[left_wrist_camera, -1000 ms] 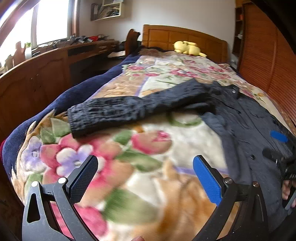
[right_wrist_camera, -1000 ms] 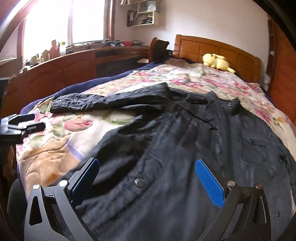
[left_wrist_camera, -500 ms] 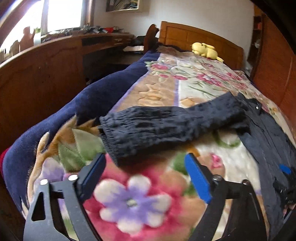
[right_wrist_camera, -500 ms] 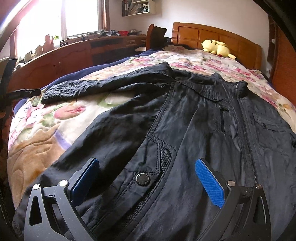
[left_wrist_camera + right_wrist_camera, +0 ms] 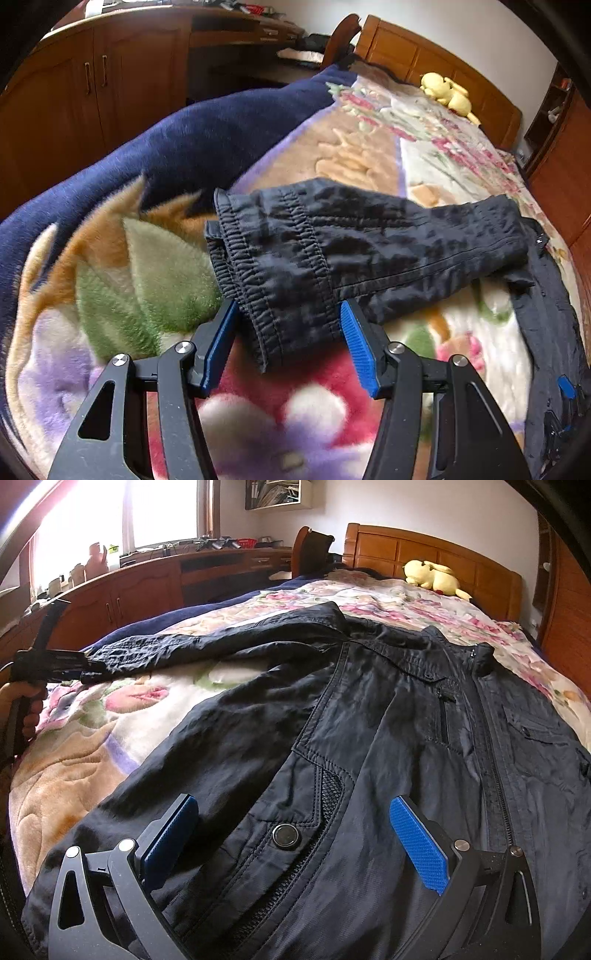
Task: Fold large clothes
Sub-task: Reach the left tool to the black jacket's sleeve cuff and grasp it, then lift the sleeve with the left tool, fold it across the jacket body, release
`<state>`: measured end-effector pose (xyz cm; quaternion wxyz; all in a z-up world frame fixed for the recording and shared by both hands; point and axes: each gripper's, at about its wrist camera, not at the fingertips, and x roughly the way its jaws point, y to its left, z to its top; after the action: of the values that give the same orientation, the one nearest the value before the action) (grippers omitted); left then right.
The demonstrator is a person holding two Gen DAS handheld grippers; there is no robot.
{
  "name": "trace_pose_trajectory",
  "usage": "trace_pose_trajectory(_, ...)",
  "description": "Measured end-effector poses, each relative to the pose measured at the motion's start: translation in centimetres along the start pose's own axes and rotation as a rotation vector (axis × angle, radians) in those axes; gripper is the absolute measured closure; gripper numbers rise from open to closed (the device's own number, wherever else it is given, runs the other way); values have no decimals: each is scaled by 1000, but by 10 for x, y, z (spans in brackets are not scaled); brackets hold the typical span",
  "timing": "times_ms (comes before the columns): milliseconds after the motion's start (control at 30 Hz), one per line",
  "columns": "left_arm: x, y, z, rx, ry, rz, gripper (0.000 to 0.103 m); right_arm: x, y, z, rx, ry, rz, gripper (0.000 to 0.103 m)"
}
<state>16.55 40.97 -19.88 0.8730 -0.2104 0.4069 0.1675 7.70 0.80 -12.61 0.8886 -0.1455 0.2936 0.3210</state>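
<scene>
Jacket: a black jacket [image 5: 388, 738] lies front-up and spread flat on the bed, collar toward the headboard, zip running down its middle, a snap button [image 5: 285, 836] beside a mesh-edged pocket near its hem.
Sleeve: one sleeve [image 5: 369, 243] stretches out sideways from the jacket across the blanket, its elastic cuff [image 5: 258, 266] the far end from the jacket body.
Left gripper: the left gripper [image 5: 286, 332] straddles the cuff corner, one blue pad on each side; its jaws have just been closing and stand about half apart, the cloth between them, with no firm pinch to be seen yet. In the right wrist view it sits at the sleeve end, a hand [image 5: 26, 709] on its handle.
Right gripper: the right gripper [image 5: 295, 842] hovers over the jacket's lower front, jaws wide apart to either side of the snap button, nothing pinched.
Blanket: a floral plush blanket [image 5: 155, 266] lies under the jacket, with a navy border [image 5: 192, 140] on the sleeve side.
Plush toy: a yellow plush toy [image 5: 432, 576] lies beyond the jacket's collar, against the wooden headboard [image 5: 424, 546].
Cabinets: wooden cabinets [image 5: 92, 85] stand past the blanket's navy edge, out beyond the cuff.
</scene>
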Motion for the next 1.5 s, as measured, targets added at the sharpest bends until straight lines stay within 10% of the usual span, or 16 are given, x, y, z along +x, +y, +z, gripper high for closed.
trace_pose_trajectory(67, 2, 1, 1, -4, 7, -5, 52, 2, 0, 0, 0, 12, 3, 0)
trace_pose_trajectory(133, 3, 0, 1, -5, 17, -45, 79, 2, -1, 1, 6, 11, 2, 0)
trace_pose_trajectory(300, -11, -21, 7, 49, 4, -30, 92, 3, -7, 0, 30, 16, 10, 0)
trace_pose_trajectory(667, -82, -153, 25, 265, -146, -132, 95, -46, -25, -6, 72, -43, -30, 0)
trace_pose_trajectory(1067, -113, -340, -14, 497, -171, -412, 95, -143, -97, -62, 176, -118, -230, 0)
trace_pose_trajectory(1300, -125, -375, -58, 557, -148, -451, 94, -148, -108, -81, 239, -102, -249, 0)
trace_pose_trajectory(1500, -135, -366, -79, 575, -155, -467, 69, -138, -114, -71, 244, -81, -253, 0)
